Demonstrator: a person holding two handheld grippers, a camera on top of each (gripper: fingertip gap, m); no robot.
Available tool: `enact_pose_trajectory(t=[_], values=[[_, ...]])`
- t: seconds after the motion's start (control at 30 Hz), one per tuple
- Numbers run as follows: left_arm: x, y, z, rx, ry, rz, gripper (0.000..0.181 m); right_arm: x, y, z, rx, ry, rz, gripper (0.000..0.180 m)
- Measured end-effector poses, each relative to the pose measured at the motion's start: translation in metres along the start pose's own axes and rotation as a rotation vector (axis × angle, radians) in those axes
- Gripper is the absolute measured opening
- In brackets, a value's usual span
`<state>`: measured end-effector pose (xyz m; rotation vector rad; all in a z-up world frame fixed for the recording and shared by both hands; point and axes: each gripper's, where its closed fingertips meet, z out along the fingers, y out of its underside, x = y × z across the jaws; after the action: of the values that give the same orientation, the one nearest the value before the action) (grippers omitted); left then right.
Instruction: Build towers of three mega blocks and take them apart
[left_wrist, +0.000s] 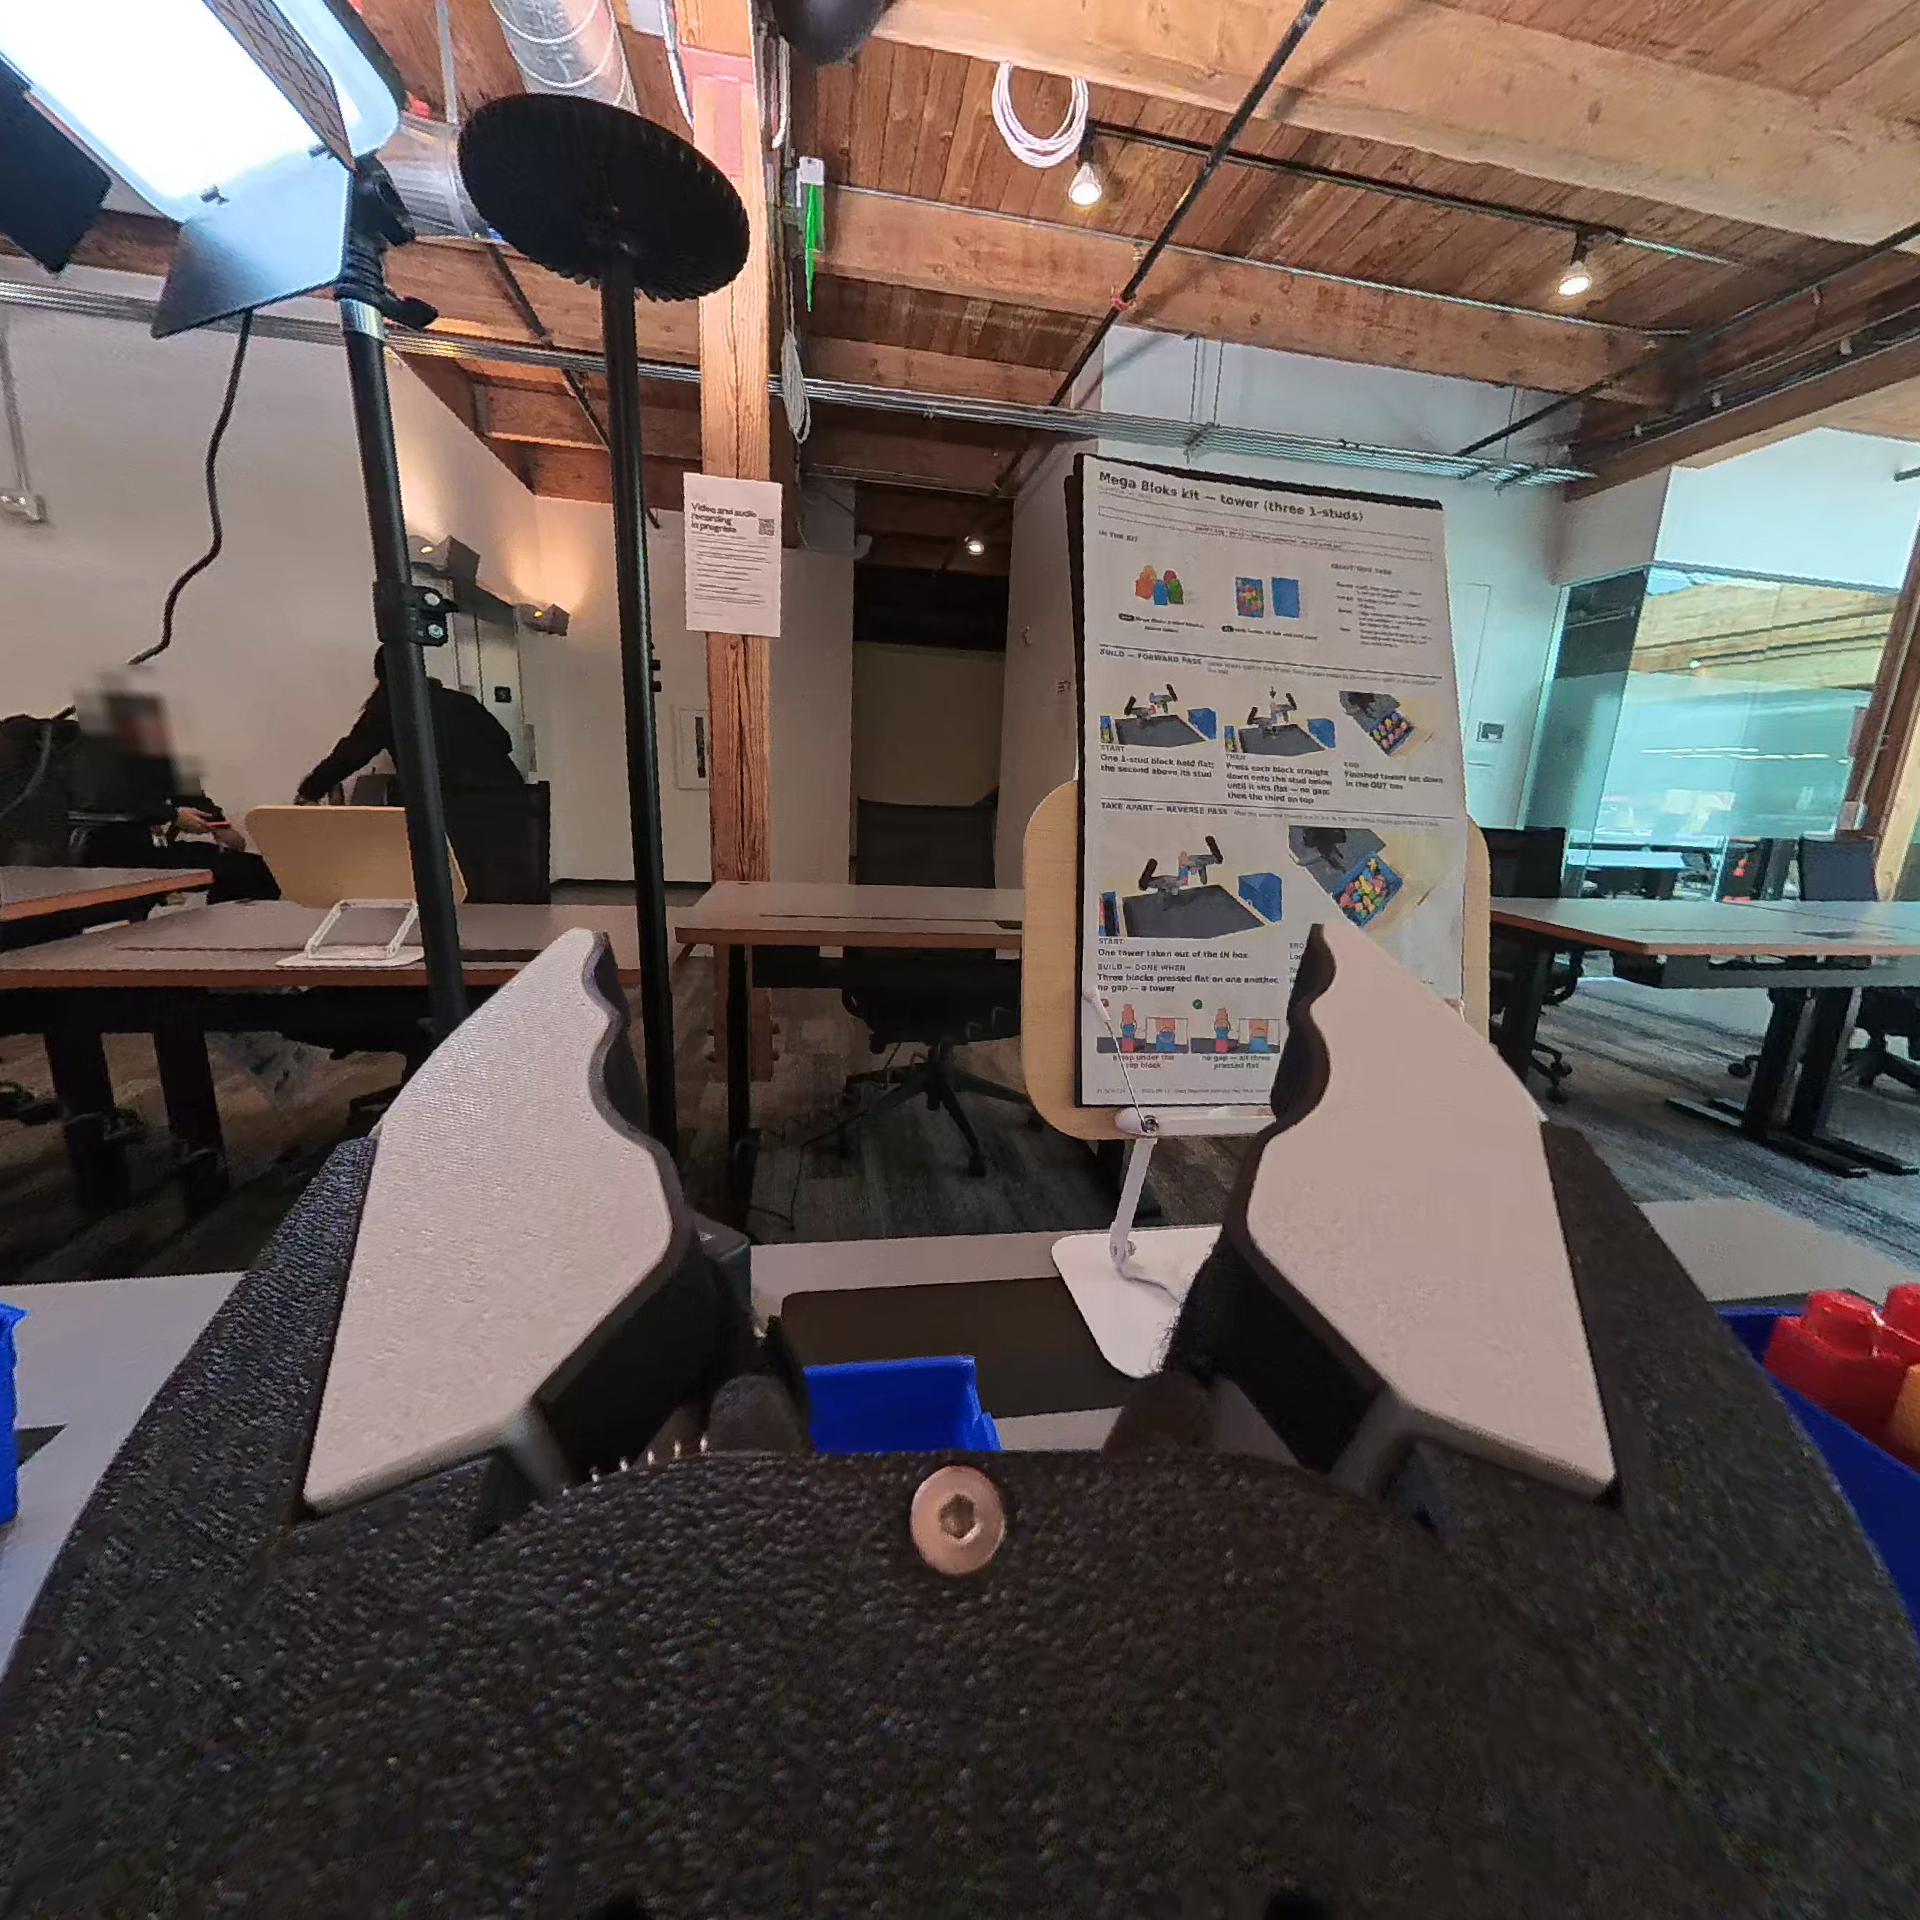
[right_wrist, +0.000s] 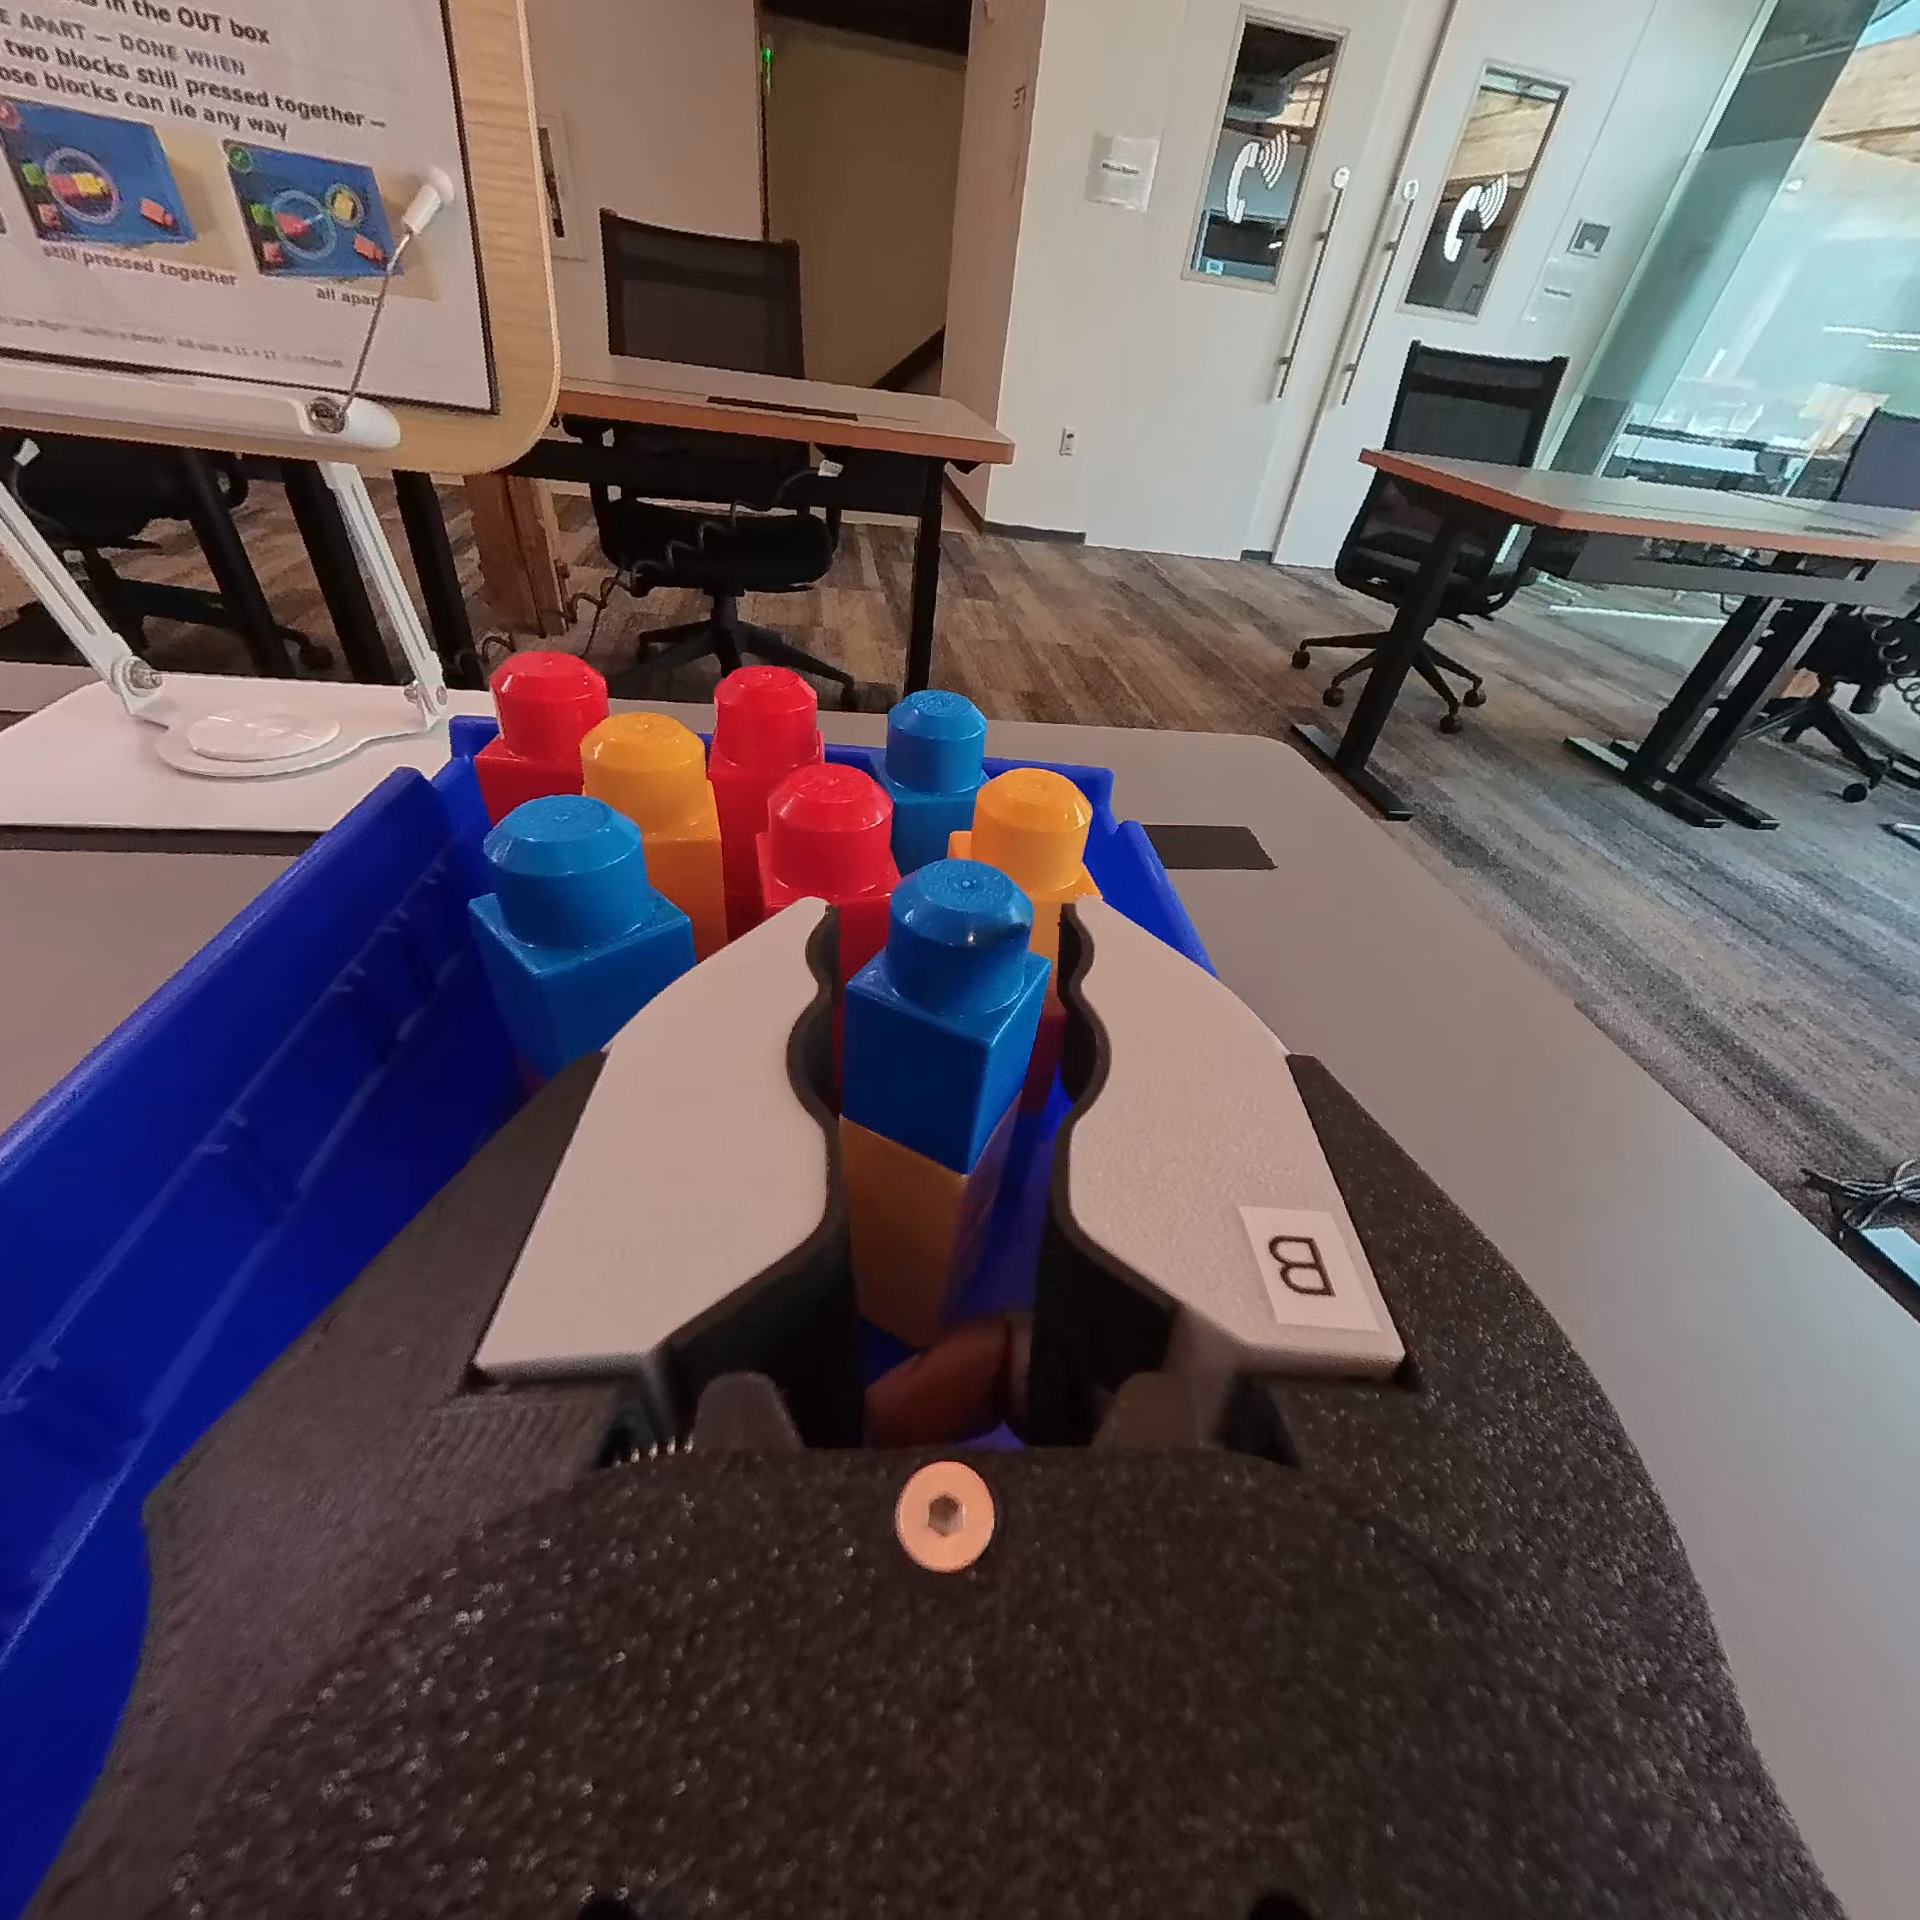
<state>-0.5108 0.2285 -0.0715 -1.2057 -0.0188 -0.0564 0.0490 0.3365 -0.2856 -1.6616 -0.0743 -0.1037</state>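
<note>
A blue-topped tower (right_wrist: 940, 1049) is flanked by the fingers of the right gripper (right_wrist: 943, 935), contact unclear, among towers standing in the blue bin (right_wrist: 260, 1091). The left gripper (left_wrist: 961, 956) is held apart, empty. A straight lift is probably called for next.

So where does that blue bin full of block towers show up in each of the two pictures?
Left wrist view: the blue bin is at the far right edge, red blocks poking out.
Right wrist view: the bin fills the left and centre, directly under the right gripper.
Shared landmark: the instruction sheet stand's white base.
</note>
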Motion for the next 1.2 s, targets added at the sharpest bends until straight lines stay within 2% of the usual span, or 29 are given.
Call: enact_pose_trajectory(t=[0.03,0.17,0.23,0.3,0.4,0.47,0.53,0.63,0.77,0.83,0.93,1.0,1.13,1.17,1.2], values=[[0.001,0.0,0.0,0.002,0.005,0.001,0.119,0.001,-0.002,-0.001,0.011,0.006,0.001,0.04],[0.027,0.017,0.003,-0.11,0.16,-0.004,0.122,0.003,-0.028,-0.013,0.151,0.036,0.011,0.048],[0.044,0.026,0.003,-0.173,0.244,-0.001,0.126,-0.001,-0.046,-0.02,0.196,0.024,0.027,0.06],[0.056,0.03,0.002,-0.212,0.275,0.051,0.129,-0.01,-0.071,-0.03,0.236,0.001,0.03,0.074],[0.07,0.031,0.003,-0.248,0.265,0.133,0.139,-0.032,-0.114,-0.045,0.286,-0.043,0.041,0.107],[0.076,0.029,0.006,-0.254,0.235,0.154,0.147,-0.056,-0.145,-0.054,0.321,-0.132,0.061,0.132],[0.08,0.023,0.01,-0.22,0.203,0.178,0.147,-0.083,-0.175,-0.063,0.344,-0.241,0.067,0.146],[0.087,0.014,0.014,-0.164,0.177,0.199,0.146,-0.12,-0.219,-0.073,0.387,-0.377,0.034,0.148],[0.096,0.012,0.017,-0.138,0.176,0.228,0.146,-0.149,-0.254,-0.073,0.389,-0.406,-0.069,0.147],[0.096,0.013,0.02,-0.136,0.152,0.227,0.146,-0.162,-0.248,-0.07,0.352,-0.432,-0.079,0.147],[0.098,0.018,0.025,-0.131,0.133,0.237,0.146,-0.174,-0.223,-0.059,0.358,-0.479,0.046,0.146],[0.109,0.028,0.028,-0.16,0.185,0.261,0.146,-0.192,-0.203,-0.047,0.248,-0.581,0.011,0.147],[0.119,0.04,0.035,-0.174,0.203,0.317,0.146,-0.185,-0.194,-0.036,0.247,-0.492,-0.11,0.147],[0.119,0.033,0.035,-0.121,0.189,0.347,0.133,-0.181,-0.197,-0.037,0.266,-0.472,-0.121,0.144],[0.118,0.017,0.031,-0.004,0.154,0.401,0.101,-0.173,-0.2,-0.041,0.3,-0.432,-0.147,0.088]])
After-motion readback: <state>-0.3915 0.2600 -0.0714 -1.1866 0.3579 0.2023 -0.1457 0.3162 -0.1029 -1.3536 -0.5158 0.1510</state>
